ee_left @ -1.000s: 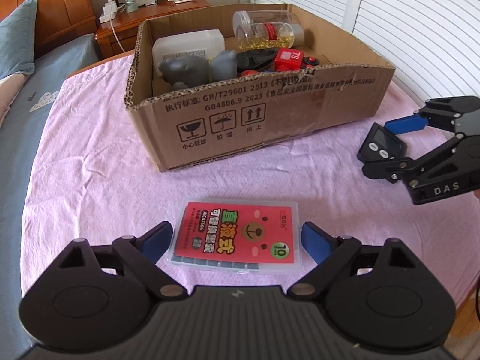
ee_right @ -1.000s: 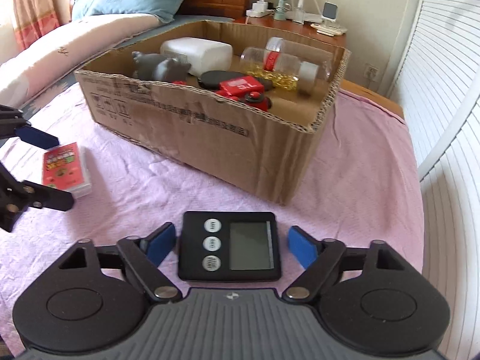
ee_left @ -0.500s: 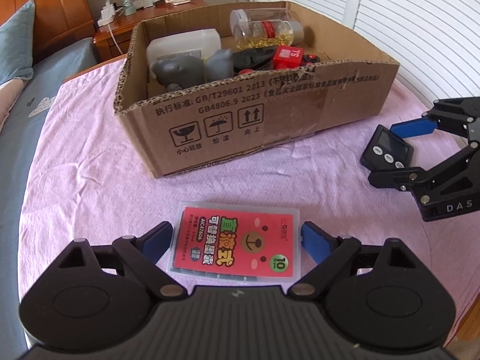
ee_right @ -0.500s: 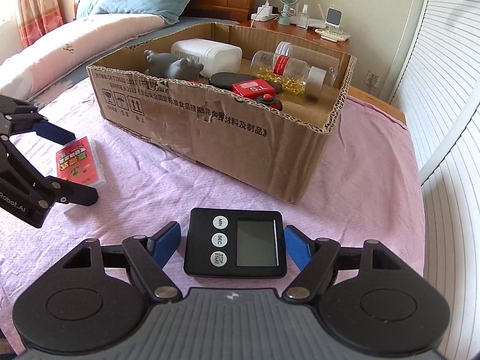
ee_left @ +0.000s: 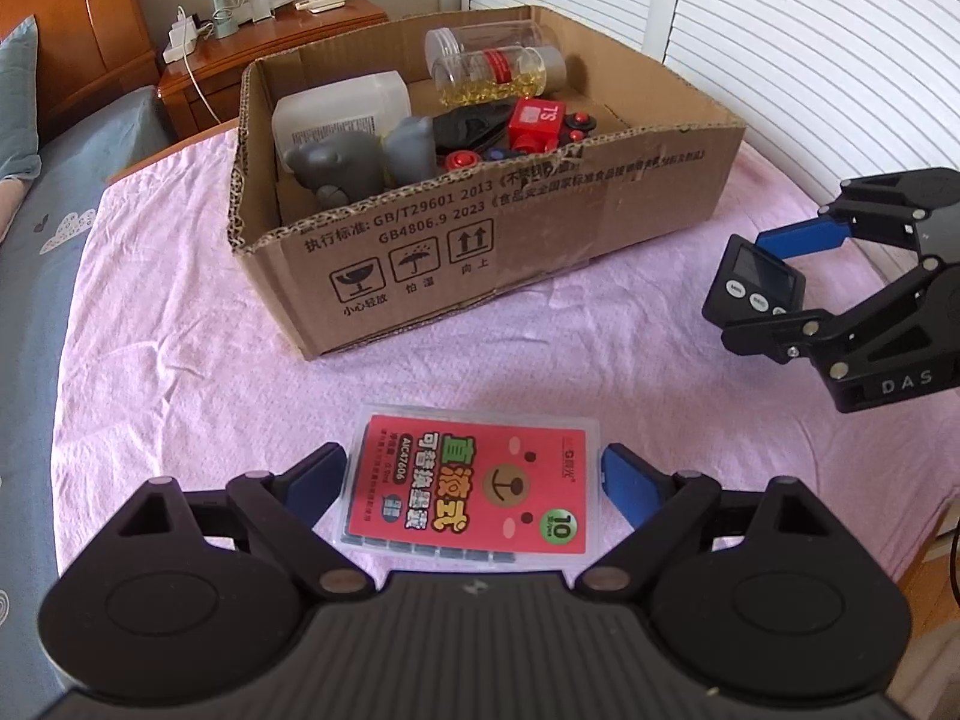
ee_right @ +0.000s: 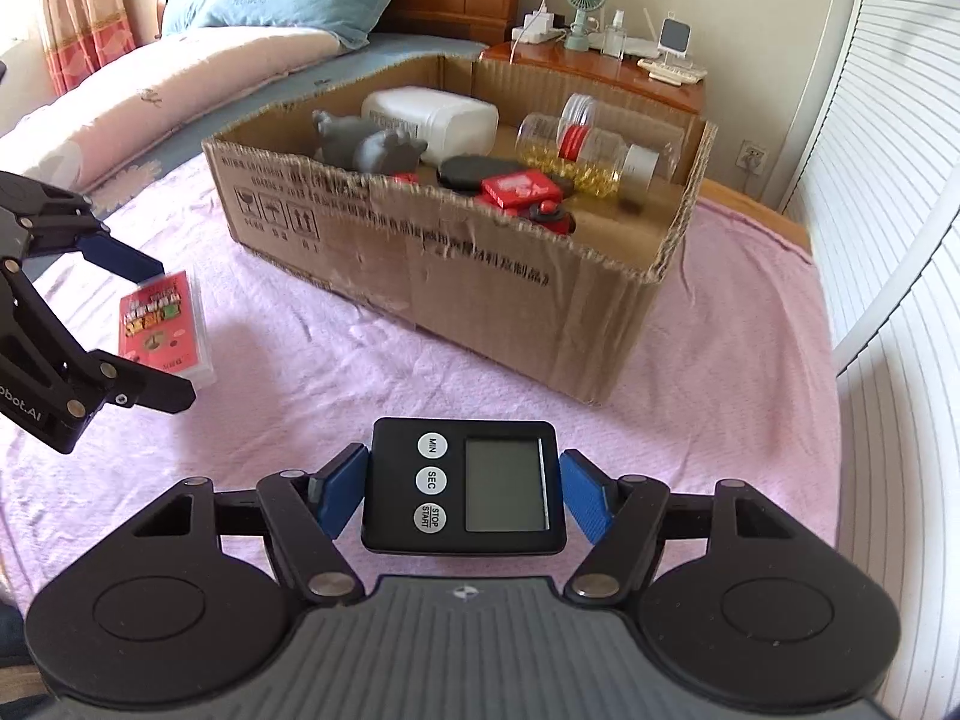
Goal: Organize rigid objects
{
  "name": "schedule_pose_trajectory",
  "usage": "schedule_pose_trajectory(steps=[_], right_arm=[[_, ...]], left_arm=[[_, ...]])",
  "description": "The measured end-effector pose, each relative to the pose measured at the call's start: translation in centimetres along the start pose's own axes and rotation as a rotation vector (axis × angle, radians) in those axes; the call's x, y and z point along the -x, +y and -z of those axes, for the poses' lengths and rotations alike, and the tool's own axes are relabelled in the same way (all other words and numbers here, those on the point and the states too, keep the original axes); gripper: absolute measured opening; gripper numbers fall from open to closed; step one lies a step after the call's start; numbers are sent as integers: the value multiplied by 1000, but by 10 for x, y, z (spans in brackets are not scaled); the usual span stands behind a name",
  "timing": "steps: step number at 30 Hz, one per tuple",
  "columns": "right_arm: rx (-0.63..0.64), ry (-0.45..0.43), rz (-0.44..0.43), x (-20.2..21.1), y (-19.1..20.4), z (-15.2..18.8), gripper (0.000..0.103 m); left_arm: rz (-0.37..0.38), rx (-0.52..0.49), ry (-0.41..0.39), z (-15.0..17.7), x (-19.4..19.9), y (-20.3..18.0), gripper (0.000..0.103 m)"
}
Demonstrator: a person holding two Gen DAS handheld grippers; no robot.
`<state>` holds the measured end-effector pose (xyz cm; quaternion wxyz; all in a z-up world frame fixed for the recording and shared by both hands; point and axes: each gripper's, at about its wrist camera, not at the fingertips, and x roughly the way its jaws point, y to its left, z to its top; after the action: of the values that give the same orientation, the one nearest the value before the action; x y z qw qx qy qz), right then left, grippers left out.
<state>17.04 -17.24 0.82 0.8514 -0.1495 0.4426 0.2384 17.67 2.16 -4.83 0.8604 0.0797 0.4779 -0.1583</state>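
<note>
Black timer: MIN, SEC, STOP/START

open pink cloth before cardboard box, box's right end bare inside, near wall blocking

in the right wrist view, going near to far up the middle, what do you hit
right tongs → black timer between the blue pads → pink cloth → cardboard box → wooden nightstand with a small green fan
</note>
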Motion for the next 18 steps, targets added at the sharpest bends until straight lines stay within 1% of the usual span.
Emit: schedule_pose_trajectory(steps=[4, 7, 9, 12, 15, 18], right_arm=[[6, -61, -7, 29, 0, -12, 74], [4, -124, -20, 50, -3, -28, 74], [3, -167, -15, 56, -5, -41, 74], [-5, -204, -3, 49, -11, -62, 74], [-31, -185, -4, 27, -20, -78, 74], [-48, -152, 9, 5, -26, -82, 74]], left_arm=[[5, -18, -22, -3, 13, 0, 91], [7, -22, -47, -6, 25, 1, 91], [4, -22, -69, -9, 32, 2, 91], [-3, -19, -100, -13, 41, 3, 91], [-12, -10, -121, -18, 46, 5, 91], [-22, -2, -131, -24, 49, 8, 91]])
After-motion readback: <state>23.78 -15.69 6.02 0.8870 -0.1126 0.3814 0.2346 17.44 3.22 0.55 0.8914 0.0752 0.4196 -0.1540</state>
